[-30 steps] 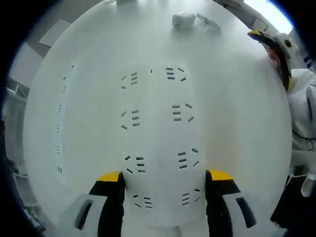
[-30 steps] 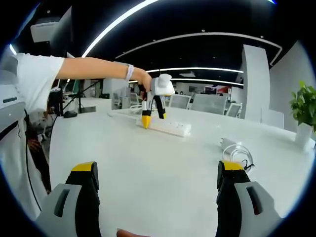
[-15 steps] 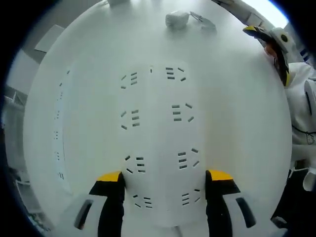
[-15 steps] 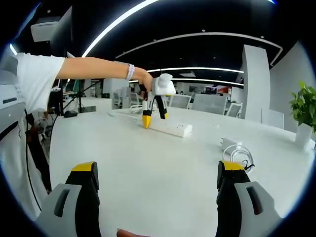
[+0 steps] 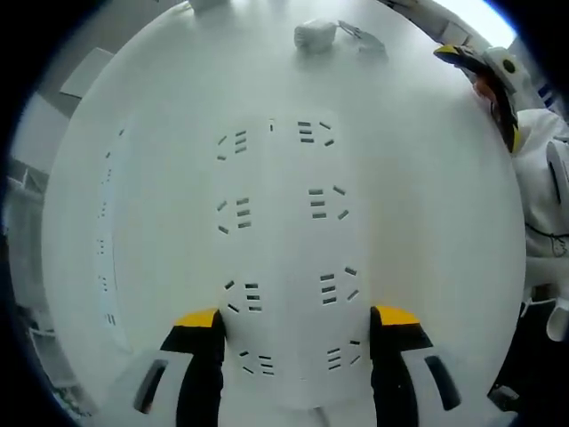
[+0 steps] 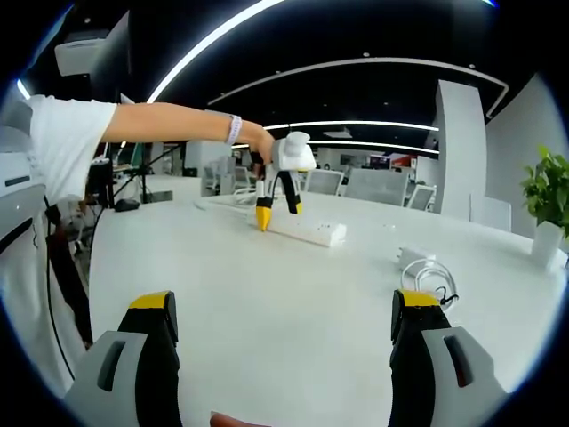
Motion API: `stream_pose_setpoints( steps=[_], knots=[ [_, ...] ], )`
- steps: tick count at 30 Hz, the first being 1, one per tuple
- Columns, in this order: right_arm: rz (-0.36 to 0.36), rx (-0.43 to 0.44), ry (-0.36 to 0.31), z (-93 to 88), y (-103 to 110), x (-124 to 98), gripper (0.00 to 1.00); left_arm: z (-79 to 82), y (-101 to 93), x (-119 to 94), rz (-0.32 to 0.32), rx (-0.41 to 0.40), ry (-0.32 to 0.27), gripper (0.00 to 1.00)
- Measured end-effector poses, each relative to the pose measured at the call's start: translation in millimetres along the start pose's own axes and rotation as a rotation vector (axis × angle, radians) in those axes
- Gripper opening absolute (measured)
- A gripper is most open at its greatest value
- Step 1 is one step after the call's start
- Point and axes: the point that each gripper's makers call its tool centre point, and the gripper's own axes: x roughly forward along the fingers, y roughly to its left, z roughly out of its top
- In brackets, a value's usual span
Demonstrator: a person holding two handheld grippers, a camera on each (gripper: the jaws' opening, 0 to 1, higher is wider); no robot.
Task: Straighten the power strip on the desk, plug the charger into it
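A white power strip [image 5: 280, 222] lies flat on the white desk, running up the left gripper view from between my left gripper's [image 5: 298, 322] yellow-tipped jaws, which press on its two long sides. The right gripper view shows that same left gripper [image 6: 276, 213], held by a person's hand, pointing down astride the near end of the power strip [image 6: 307, 231]. The white charger [image 6: 413, 259] with its coiled cable [image 6: 436, 283] rests on the desk just beyond my right gripper's [image 6: 283, 331] right jaw. That gripper stands open with nothing in it. The charger [image 5: 313, 34] sits past the strip's far end.
A person's arm and white sleeve [image 6: 62, 142] reach in from the left. A potted plant [image 6: 547, 200] stands at the desk's far right edge. A white cord [image 6: 218, 206] trails behind the strip. Bare desk [image 6: 267, 285] lies between my right gripper and the strip.
The left gripper view has shifted a little, so the charger sits slightly further left and up. The strip stays between the left jaws. The right gripper has held still.
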Motion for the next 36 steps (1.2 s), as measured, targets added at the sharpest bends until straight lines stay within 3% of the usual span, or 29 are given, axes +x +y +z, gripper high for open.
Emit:
stream_pose_setpoints(
  steps=[18,24,36],
  knots=[
    [-0.003,0.002,-0.004,2.0,0.8,0.2,1.00,0.3,2.0,-1.2,0.017,-0.027,0.007,0.69],
    [0.000,-0.001,-0.009,4.4,1.2,1.1,1.00,7.1,5.0,-4.1,0.039,-0.049,-0.028,0.80],
    [0.000,-0.001,-0.018,6.5,0.5,0.7,1.00,12.3,6.6,-5.5,0.055,-0.064,-0.056,0.93]
  ],
)
